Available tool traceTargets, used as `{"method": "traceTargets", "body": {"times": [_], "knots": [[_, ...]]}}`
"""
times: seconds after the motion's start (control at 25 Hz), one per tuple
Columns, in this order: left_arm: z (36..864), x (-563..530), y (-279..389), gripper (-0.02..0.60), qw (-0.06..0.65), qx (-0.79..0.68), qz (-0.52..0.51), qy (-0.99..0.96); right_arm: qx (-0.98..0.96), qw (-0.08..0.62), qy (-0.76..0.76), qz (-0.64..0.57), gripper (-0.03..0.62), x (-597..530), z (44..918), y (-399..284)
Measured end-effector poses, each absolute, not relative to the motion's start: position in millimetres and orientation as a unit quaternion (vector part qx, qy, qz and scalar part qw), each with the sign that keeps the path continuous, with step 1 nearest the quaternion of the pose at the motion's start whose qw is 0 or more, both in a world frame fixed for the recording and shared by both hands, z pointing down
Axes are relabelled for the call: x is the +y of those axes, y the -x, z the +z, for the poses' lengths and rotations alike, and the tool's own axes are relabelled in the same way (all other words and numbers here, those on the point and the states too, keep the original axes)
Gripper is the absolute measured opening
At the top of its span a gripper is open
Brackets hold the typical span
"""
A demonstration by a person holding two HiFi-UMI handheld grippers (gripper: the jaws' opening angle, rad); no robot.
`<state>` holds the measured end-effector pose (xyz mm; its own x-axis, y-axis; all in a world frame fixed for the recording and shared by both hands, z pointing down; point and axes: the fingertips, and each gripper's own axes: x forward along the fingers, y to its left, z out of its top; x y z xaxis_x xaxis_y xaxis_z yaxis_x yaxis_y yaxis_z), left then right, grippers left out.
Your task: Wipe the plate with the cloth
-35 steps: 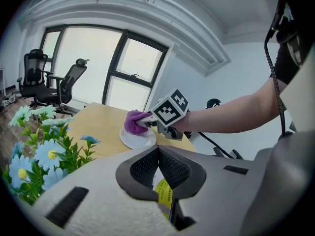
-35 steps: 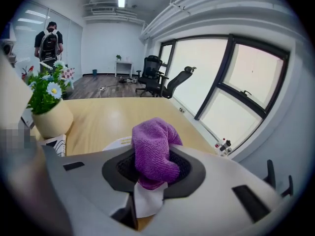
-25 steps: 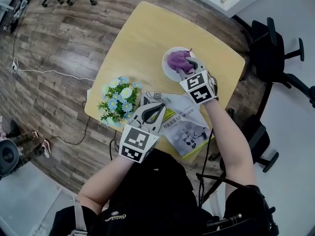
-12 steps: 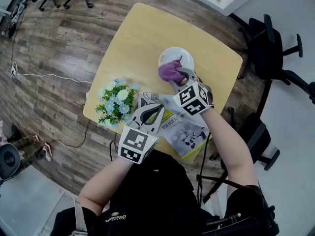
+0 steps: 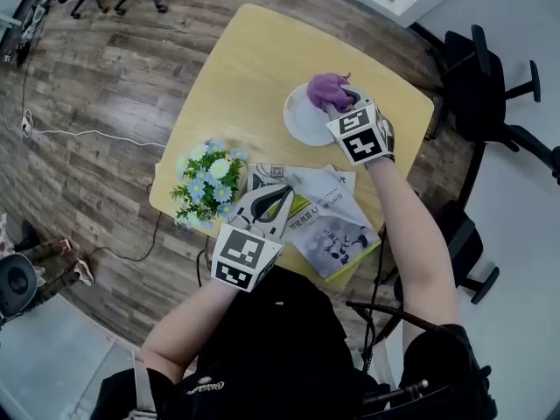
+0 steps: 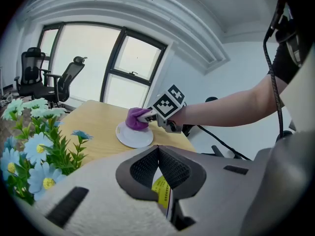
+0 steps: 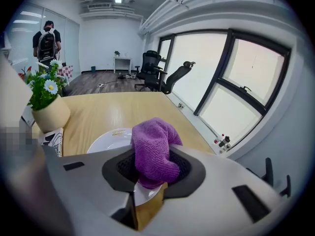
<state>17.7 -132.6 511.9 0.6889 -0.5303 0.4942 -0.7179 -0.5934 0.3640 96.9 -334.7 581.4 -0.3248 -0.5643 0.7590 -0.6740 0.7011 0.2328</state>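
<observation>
Print on the magazine (image 5: pixel 337 221) is illegible.

Right gripper (image 5: pixel 342 103) clamps the cloth (image 5: pixel 325 88); left gripper (image 5: pixel 272 192) has jaws together

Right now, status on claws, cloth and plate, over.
Right claw shut on purple cloth, at white plate edge. Left claw shut, empty, over magazines. Flower pot apart from plate.

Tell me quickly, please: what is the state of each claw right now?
Left claw: closed, holding nothing.
Right claw: closed on the purple cloth, over the plate.
</observation>
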Motion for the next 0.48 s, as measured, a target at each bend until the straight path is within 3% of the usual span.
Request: {"method": "traceTargets", "body": {"times": [0.48], "knots": [[512, -131, -22, 0.008, 0.277, -0.348, 0.171, -0.879, -0.855, 0.432, -0.284, 0.048, 0.091, -254, 580, -56]]}}
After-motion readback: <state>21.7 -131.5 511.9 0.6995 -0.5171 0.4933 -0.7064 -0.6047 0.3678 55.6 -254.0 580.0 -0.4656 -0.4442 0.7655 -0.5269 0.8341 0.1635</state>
